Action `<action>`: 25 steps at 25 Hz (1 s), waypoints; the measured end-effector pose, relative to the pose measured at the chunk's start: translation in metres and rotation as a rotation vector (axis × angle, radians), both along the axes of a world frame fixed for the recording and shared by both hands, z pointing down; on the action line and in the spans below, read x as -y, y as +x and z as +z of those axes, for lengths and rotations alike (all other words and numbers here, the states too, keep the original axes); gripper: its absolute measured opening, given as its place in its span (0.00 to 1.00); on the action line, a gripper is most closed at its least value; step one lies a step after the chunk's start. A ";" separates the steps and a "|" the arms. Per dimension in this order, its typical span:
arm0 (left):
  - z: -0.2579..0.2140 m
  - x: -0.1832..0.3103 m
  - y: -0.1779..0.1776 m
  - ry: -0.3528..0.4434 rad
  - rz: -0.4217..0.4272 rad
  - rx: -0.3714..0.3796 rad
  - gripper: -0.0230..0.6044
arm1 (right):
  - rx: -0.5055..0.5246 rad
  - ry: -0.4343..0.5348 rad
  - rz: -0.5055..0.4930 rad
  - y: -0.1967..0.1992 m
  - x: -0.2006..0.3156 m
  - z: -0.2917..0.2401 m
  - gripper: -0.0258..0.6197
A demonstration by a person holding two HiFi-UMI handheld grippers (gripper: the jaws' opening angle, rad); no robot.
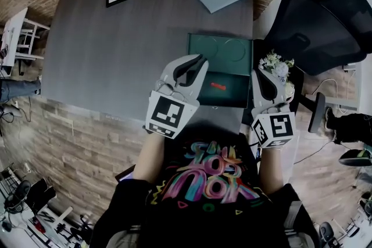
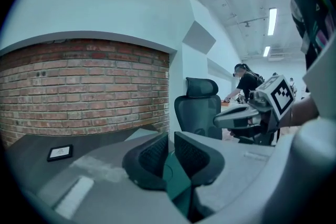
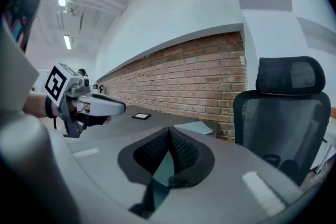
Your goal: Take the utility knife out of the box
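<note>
2 empty grippers at the near side of the box [image 1: 232, 97]: left gripper [image 2: 171, 139] with jaws a narrow slit apart, right gripper [image 3: 168, 131] with jaws tip to tip. Flat inside the box, near its middle: small red utility knife [image 1: 218, 86]. Likely light, stiff, smooth. Best pinched across the handle's middle.

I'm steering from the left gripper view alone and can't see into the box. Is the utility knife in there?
Observer: Yes. The head view shows the red utility knife lying inside the open green box.
Operator: Where are my left jaws relative to it?
Observer: From above, the left gripper shows over the box's left side, with the knife to the right of its tips.
Operator: And the right gripper's jaws?
Observer: In the right gripper view, the right gripper has its tips together, with nothing held.
</note>
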State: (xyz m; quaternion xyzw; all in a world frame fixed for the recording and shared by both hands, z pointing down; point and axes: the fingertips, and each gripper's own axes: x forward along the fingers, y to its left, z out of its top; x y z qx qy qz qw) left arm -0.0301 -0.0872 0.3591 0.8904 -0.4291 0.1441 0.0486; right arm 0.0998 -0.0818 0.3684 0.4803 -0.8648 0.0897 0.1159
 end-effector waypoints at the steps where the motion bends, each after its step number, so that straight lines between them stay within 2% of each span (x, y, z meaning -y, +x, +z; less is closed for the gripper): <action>1: 0.005 -0.001 0.003 -0.009 0.016 0.012 0.08 | 0.004 -0.004 0.002 0.000 -0.001 0.002 0.04; 3: 0.014 -0.004 0.010 -0.023 0.052 0.036 0.12 | 0.012 -0.012 0.004 0.001 -0.004 0.005 0.04; 13: 0.067 -0.026 0.046 -0.124 0.210 0.124 0.17 | 0.026 -0.037 0.025 0.011 -0.011 0.015 0.04; 19: 0.113 -0.043 0.066 -0.186 0.336 0.268 0.20 | 0.028 -0.058 0.047 0.018 -0.012 0.023 0.04; 25: 0.153 -0.057 0.080 -0.264 0.418 0.349 0.24 | 0.024 -0.082 0.060 0.028 -0.019 0.033 0.04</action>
